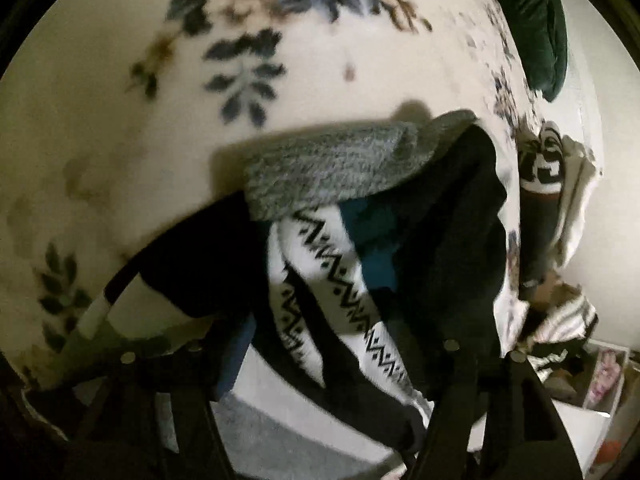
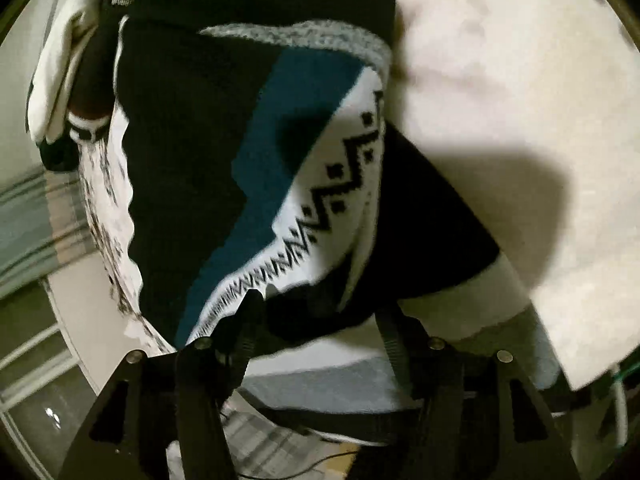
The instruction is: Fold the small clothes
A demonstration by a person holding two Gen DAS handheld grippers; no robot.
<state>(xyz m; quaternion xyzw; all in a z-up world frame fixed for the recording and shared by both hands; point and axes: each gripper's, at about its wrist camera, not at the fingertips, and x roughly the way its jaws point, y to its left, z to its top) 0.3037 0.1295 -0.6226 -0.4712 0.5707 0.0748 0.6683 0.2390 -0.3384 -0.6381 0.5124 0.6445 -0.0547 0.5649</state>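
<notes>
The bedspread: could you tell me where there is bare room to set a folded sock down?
The bedspread lies bare left of and beyond the grey sock, up to the green cushion. In the right wrist view it is bare right of the patterned sock. The clothes pile crowds the far right.

A cream floral bedspread [image 1: 304, 92] carries everything. Near its edge lies a patterned sweater [image 1: 336, 272], black, teal and white with zigzags, a grey knit band on its far side. Right of it sits a clothes heap [image 1: 548, 184]; far right, a green cushion [image 1: 536, 20].
</notes>
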